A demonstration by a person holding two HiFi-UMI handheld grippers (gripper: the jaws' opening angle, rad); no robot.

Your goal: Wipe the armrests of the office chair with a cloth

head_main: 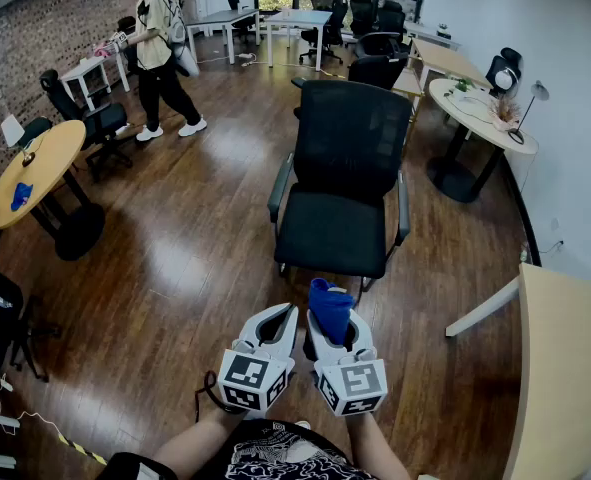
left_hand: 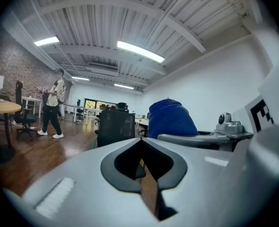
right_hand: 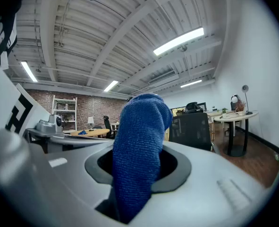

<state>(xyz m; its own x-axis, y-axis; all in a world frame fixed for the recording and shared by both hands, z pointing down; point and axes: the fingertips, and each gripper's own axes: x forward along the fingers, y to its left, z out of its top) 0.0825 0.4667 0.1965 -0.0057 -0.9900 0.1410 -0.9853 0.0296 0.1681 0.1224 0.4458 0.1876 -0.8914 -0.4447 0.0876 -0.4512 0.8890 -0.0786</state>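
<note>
A black mesh office chair (head_main: 343, 183) stands on the wood floor ahead of me, with grey armrests at its left (head_main: 279, 186) and right (head_main: 403, 206). My right gripper (head_main: 331, 320) is shut on a blue cloth (head_main: 330, 307), which stands bunched up out of its jaws; in the right gripper view the cloth (right_hand: 139, 150) fills the middle. My left gripper (head_main: 277, 318) is shut with nothing in it, side by side with the right one. Both grippers hang well short of the chair's seat front. In the left gripper view the chair (left_hand: 115, 126) shows behind the closed jaws.
A person (head_main: 160, 53) stands at the back left. A round wooden table (head_main: 40, 173) with a black chair is at left. A light table (head_main: 565, 368) edges in at right, another round table (head_main: 480, 113) beyond it. More desks and chairs line the far wall.
</note>
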